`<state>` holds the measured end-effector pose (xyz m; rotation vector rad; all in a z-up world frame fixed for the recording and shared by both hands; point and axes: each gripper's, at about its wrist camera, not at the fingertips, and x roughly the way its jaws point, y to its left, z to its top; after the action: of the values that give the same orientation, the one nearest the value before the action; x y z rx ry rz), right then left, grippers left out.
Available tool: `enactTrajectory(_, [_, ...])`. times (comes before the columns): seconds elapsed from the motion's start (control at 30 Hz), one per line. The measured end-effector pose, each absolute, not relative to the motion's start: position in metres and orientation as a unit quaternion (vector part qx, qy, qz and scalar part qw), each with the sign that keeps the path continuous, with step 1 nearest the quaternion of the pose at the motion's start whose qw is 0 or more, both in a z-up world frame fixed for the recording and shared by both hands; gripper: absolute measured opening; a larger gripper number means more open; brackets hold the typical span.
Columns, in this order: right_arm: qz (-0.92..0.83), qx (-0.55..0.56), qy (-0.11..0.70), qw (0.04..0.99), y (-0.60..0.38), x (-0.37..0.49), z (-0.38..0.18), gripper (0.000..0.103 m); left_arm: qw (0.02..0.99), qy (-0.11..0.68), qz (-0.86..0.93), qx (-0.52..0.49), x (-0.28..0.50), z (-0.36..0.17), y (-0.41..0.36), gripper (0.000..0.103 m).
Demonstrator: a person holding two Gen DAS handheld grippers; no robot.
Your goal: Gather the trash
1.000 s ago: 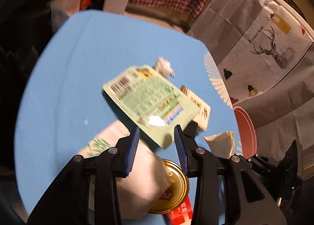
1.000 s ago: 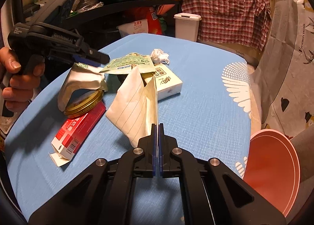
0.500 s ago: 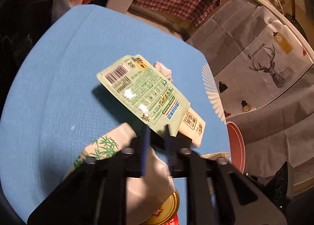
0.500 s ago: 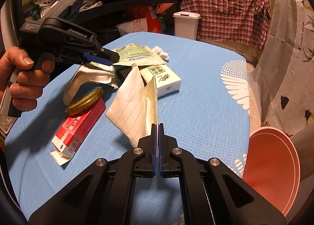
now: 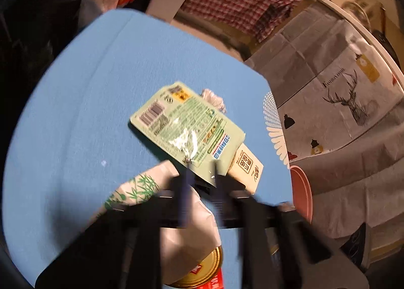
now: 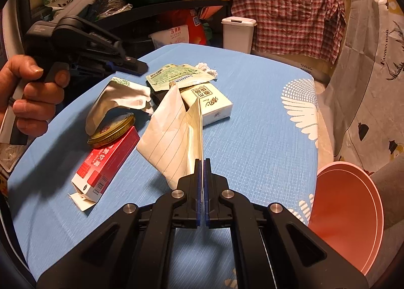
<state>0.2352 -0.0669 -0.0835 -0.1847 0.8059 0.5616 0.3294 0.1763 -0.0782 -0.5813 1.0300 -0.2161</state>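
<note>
Half a second ago the left gripper [image 5: 200, 175] pinched the green pouch [image 5: 188, 128]; now its jaws are opening and the pouch lies on the white box [image 6: 208, 103]. The right gripper [image 6: 202, 162] stays pressed on lined paper [image 6: 174, 132]. Trash litters the blue table [image 6: 252, 137]; a plaid shirt [image 6: 285, 8] hangs behind.

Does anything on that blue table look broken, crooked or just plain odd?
Mostly it is scattered litter. The red box has its end flap torn open and a gold lid tilted on top. The green packet lies propped on the tissue pack. The lined paper stands upright, pinched in the right gripper.
</note>
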Motion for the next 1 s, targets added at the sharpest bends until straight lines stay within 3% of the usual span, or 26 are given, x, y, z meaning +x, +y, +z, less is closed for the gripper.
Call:
enactTrajectory(0.67, [0.273, -0.089, 0.391, 0.874, -0.069, 0.236, -0.086, 0.002, 0.794, 0.501, -0.045, -0.341, 0.357, -0.106, 0.172, 0.044])
enactTrajectory(0.73, [0.272, -0.09, 0.393, 0.874, -0.069, 0.236, -0.087, 0.002, 0.796, 0.494, -0.044, -0.348, 0.356, -0.106, 0.178, 0.036])
enactTrajectory(0.8, [0.271, -0.09, 0.393, 0.874, -0.07, 0.235, -0.087, 0.002, 0.792, 0.491, -0.05, -0.359, 0.357, -0.107, 0.178, 0.014])
enactTrajectory(1.0, [0.268, -0.088, 0.393, 0.875, -0.07, 0.237, -0.086, 0.002, 0.807, 0.466, -0.045, -0.359, 0.352, -0.097, 0.179, 0.003])
